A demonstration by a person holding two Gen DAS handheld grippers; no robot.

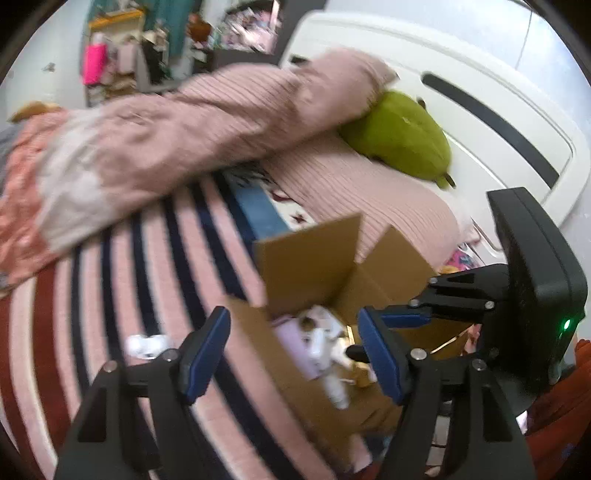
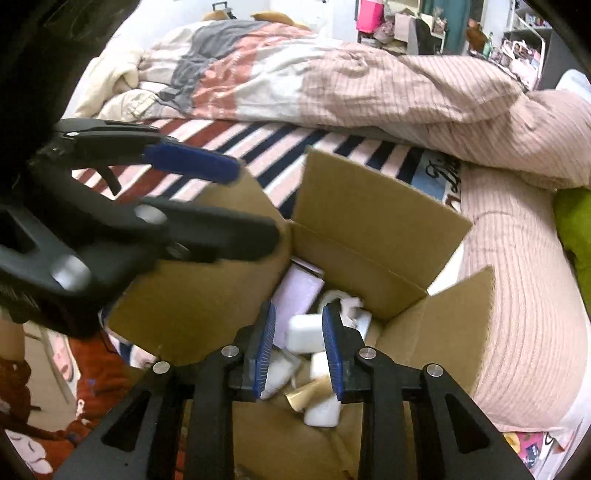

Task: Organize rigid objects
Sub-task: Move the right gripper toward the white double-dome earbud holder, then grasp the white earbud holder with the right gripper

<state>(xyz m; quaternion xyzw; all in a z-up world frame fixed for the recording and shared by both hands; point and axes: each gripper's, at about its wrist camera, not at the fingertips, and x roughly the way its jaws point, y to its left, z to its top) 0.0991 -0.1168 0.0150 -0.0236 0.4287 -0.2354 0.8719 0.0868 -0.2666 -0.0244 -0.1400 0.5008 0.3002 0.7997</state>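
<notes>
An open cardboard box point(image 2: 369, 221) stands on the bed. Inside lie a lilac carton point(image 2: 297, 291), several white blocks point(image 2: 321, 411) and a gold wrapper point(image 2: 308, 395). My right gripper point(image 2: 299, 350) points down into the box with a narrow gap between its blue pads. A white block point(image 2: 304, 332) shows in that gap, and it appears to lie lower in the box without being pressed. My left gripper point(image 1: 293, 354) hangs wide open over the box's left wall point(image 1: 251, 325) with nothing between its fingers. It also shows in the right wrist view as the left gripper point(image 2: 255, 203).
The box point(image 1: 314, 251) sits on a striped sheet point(image 1: 122, 295). A small white object point(image 1: 144, 345) lies on the sheet to its left. A pink duvet point(image 1: 207, 118), a green plush toy point(image 1: 402, 136) and a white headboard point(image 1: 480, 81) lie beyond. Cluttered shelves point(image 2: 406, 22) stand behind.
</notes>
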